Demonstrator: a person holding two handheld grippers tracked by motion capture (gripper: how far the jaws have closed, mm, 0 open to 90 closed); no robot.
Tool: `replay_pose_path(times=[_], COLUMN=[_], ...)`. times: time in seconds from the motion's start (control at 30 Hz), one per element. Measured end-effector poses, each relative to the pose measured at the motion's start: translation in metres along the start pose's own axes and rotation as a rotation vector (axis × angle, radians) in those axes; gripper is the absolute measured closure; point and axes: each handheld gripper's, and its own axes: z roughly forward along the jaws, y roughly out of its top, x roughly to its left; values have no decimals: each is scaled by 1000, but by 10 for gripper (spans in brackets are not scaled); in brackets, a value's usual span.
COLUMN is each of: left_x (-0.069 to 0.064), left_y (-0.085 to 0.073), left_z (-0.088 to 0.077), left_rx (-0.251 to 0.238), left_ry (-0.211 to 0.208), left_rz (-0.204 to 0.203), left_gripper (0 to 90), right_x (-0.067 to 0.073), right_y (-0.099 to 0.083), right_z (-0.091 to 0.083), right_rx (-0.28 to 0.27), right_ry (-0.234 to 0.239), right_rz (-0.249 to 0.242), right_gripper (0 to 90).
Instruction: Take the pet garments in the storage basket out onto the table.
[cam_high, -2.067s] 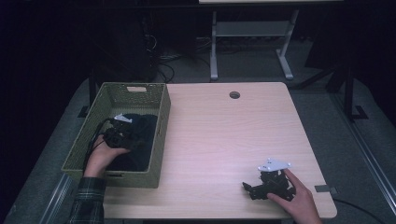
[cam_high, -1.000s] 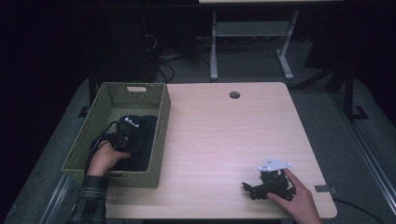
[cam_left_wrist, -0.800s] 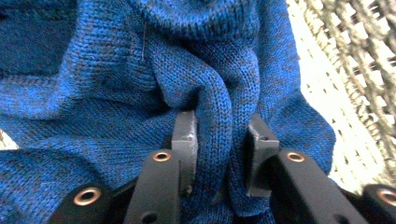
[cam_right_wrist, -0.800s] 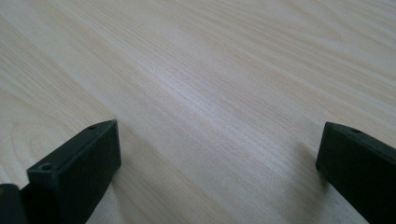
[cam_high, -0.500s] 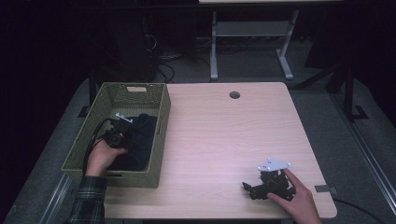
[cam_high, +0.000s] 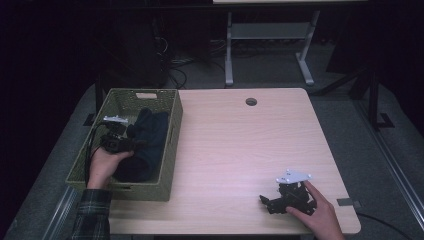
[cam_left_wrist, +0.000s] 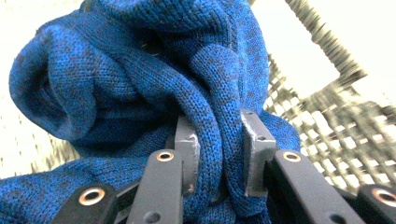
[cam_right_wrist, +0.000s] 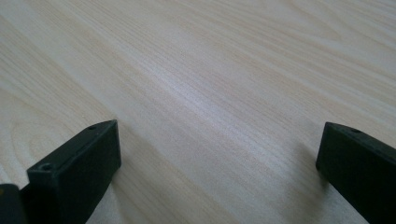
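Left gripper (cam_left_wrist: 218, 149) pinches blue knit cloth (cam_left_wrist: 140, 84), seemingly inside woven basket (cam_high: 172, 135)

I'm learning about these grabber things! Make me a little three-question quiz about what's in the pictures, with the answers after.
1. True or false: the left gripper has its fingers shut on a fold of the blue knitted cloth.
2. Where does the blue knitted cloth lie? A) on the floor B) in the green woven basket C) on the bare table
3. Fill in: the right gripper, resting on the table near its front right corner, has its fingers ____ with nothing between them.

Key: 1 true; 2 B; 3 open.
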Motion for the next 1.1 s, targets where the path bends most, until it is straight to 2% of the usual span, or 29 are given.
replay_pose_path(times=[0.13, 0.37, 0.63, 0.83, 1.1], left_x=[-1, -4, -9, -11, -16], left_y=[1, 3, 7, 9, 13], left_z=[-7, -14, -25, -32, -52], left_rx=[-66, -113, -190, -218, -306], left_ry=[-29, -51, -79, -93, -106], left_rz=[-3, 6, 16, 26, 35], left_gripper=[720, 720, 719, 716, 718], right_x=[0, 0, 0, 0, 0], right_y=[0, 0, 0, 0, 0], right_z=[0, 0, 0, 0, 0], right_rx=[1, 1, 2, 1, 1], right_ry=[2, 2, 2, 3, 3], right_rz=[2, 3, 2, 2, 1], right_gripper=[0, 0, 0, 0, 0])
